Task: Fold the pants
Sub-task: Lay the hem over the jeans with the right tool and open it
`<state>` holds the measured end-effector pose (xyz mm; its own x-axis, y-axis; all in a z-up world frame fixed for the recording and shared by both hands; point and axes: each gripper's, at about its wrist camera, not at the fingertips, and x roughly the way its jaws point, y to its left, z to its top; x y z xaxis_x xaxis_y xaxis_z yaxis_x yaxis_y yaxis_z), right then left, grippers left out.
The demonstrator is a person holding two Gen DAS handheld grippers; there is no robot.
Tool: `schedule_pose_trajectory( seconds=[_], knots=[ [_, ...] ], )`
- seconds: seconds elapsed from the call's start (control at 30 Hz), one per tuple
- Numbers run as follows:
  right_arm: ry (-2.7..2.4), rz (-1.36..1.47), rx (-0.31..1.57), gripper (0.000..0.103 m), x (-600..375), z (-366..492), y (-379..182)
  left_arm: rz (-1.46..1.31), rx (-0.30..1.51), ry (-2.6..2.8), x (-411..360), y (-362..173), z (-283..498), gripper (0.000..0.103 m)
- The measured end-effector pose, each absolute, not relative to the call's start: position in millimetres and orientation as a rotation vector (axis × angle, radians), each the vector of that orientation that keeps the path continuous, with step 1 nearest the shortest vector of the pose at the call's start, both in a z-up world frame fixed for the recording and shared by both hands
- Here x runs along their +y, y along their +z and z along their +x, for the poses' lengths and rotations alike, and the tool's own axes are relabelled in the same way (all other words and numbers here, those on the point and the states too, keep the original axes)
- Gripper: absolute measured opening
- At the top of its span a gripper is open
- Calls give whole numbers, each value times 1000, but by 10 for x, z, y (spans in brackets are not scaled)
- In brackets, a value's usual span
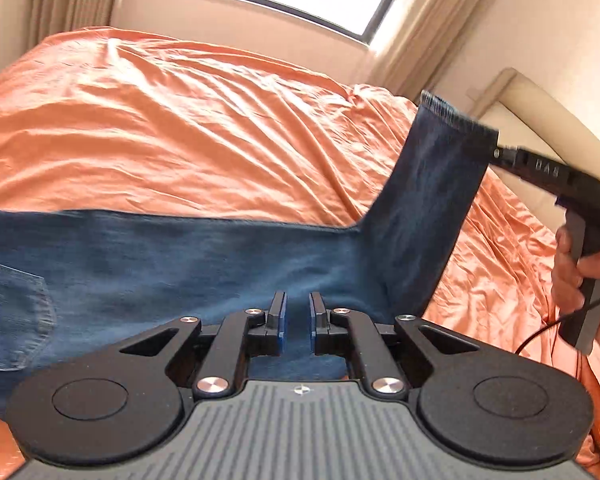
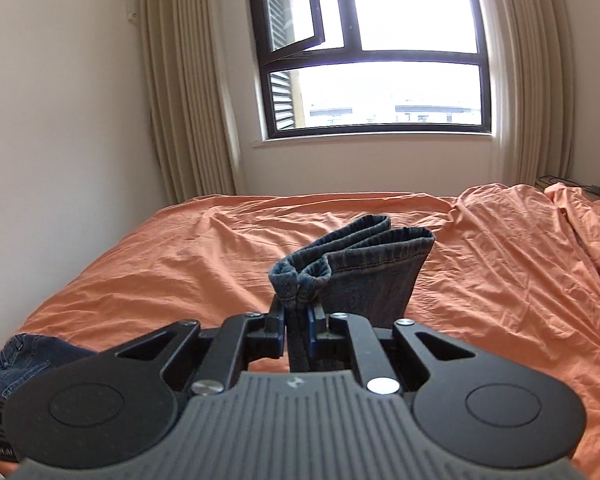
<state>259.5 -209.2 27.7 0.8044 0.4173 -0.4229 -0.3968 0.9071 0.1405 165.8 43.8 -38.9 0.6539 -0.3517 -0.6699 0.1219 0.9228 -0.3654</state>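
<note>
Orange rumpled bedsheet [image 1: 180, 120] carries my blue denim pants [image 1: 172, 256]; my right gripper [image 2: 298, 318] clamps the lifted leg hems, my left gripper [image 1: 298, 316] hangs slightly parted, empty, so next I carry hems toward the waistband.

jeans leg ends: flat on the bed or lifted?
Lifted. The right claw is shut on the jeans at the bunched hems, holding that end above the bed; the rest lies flat.
</note>
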Motion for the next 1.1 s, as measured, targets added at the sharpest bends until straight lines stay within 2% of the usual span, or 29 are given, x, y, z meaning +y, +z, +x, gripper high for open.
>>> schedule_pose_trajectory(
  seconds=[0.17,0.4,0.43,0.5,0.57,0.63,0.77,0.83,0.93,1.1],
  knots=[
    [540,38,544,6,-1283,2476,-185,-339,807,-176,1005,-337,1621,18],
    [641,-82,801,6,-470,2121,-1374,-428,904,-155,1381,-855,1643,19],
    [639,-118,825,6,-417,2070,-1511,-444,921,-158,1412,-932,1656,22],
    [640,-169,841,10,-376,2005,-1676,-475,942,-171,1446,-1061,1672,34],
    [659,-160,853,17,-411,2011,-1725,-513,947,-196,1467,-1149,1677,40],
    [687,-126,877,30,-459,2037,-1676,-557,948,-218,1473,-1212,1758,43],
    [706,-77,902,41,-600,2211,-1465,-630,922,-248,1448,-1255,1958,54],
    [696,-45,895,51,-709,2293,-1381,-656,916,-261,1405,-1283,2086,57],
    [647,-17,885,57,-903,2455,-1304,-683,912,-255,1322,-1375,2317,60],
    [529,-1,873,58,-1291,2734,-1354,-690,928,-217,1229,-1595,2698,60]
  ],
)
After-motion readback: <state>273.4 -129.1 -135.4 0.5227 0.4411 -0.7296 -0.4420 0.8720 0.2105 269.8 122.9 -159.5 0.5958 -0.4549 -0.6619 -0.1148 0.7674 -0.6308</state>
